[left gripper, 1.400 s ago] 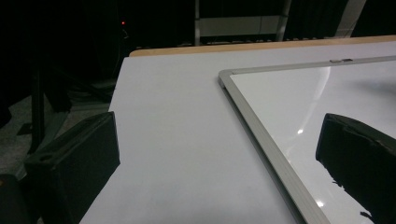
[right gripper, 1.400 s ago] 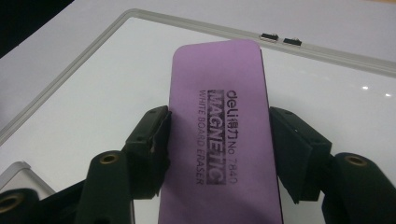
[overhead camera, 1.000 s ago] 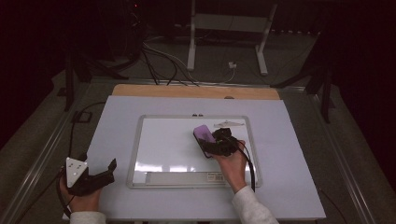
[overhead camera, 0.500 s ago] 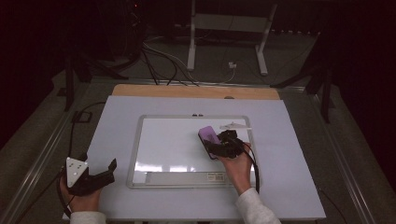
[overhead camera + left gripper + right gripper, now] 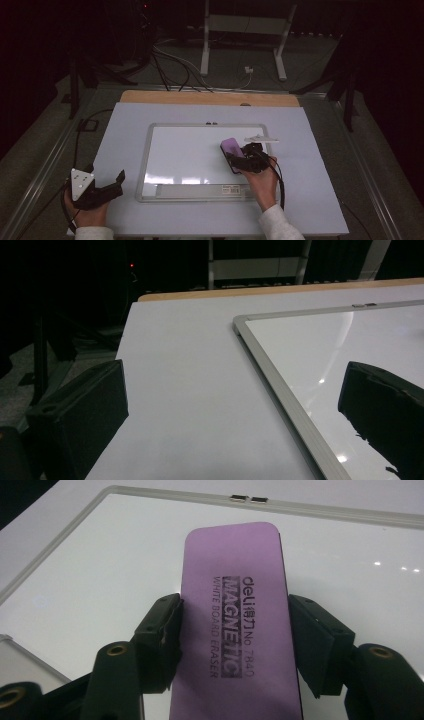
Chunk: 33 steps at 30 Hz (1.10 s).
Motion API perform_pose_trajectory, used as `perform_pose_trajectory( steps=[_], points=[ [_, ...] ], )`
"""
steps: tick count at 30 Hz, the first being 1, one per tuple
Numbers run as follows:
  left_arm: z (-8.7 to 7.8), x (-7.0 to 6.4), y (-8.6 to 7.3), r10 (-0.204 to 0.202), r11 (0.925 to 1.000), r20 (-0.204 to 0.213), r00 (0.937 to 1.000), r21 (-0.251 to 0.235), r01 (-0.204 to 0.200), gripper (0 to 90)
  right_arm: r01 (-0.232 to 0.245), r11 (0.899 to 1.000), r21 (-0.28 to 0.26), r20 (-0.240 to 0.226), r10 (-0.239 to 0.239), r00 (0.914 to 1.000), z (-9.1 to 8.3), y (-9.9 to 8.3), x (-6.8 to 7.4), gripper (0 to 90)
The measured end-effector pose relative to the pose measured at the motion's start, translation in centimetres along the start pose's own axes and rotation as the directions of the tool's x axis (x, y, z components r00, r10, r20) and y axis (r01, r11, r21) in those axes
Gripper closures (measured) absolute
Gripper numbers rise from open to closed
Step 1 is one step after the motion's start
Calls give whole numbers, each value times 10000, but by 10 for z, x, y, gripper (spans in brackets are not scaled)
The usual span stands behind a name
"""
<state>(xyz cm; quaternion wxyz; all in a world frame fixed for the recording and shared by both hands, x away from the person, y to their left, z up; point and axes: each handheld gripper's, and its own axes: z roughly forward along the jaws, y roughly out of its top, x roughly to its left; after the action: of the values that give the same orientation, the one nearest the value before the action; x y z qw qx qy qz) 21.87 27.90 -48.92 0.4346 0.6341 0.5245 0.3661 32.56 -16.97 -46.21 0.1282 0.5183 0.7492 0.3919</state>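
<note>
The right tool (image 5: 243, 161) is clamped across the width of a purple magnetic whiteboard eraser (image 5: 240, 620), one black jaw on each long side at about the middle of its length, as the right gripper view shows; the printed top face reads "MAGNETIC WHITE BOARD ERASER". In the high view the eraser (image 5: 232, 154) lies on the right part of the whiteboard (image 5: 190, 155), which rests flat on the pale counter (image 5: 320, 200), and the board's surface looks clean around it. A white marker-like object (image 5: 261, 138) lies just beyond the eraser near the board's upper right frame; it is too small to name for certain. The left tool (image 5: 107, 187) sits on the counter near its front left corner, well apart from the board, with its jaws apart and nothing between them; the left gripper view (image 5: 225, 415) looks between them at bare counter and the board's aluminium frame (image 5: 280, 390). The eraser should be light, and likely a foam or plastic body with a felt underside, so it will probably give a little under the jaws rather than slip. Its magnet may make it cling to the board, so sliding will likely drag somewhat and lifting may need a slight tilt. The grip on the long sides near the centre seems the sound one, keeping the pad flat for wiping.
</note>
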Motion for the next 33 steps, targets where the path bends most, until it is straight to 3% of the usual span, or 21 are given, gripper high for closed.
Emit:
perform_pose_trajectory(
  steps=[11,24,33],
  points=[
    [0,0,0,-10,10000,9,10000,-4,10,5,-222,9997,111,393,218,9990,-9,-11,-18,410],
    [0,0,0,-32,10000,23,10000,-1,32,5,-612,9967,525,641,578,9963,-22,-38,-33,410],
    [1,0,0,-34,10000,29,10000,14,34,5,-583,9939,936,816,507,9954,-24,-50,-36,408]
  ],
)
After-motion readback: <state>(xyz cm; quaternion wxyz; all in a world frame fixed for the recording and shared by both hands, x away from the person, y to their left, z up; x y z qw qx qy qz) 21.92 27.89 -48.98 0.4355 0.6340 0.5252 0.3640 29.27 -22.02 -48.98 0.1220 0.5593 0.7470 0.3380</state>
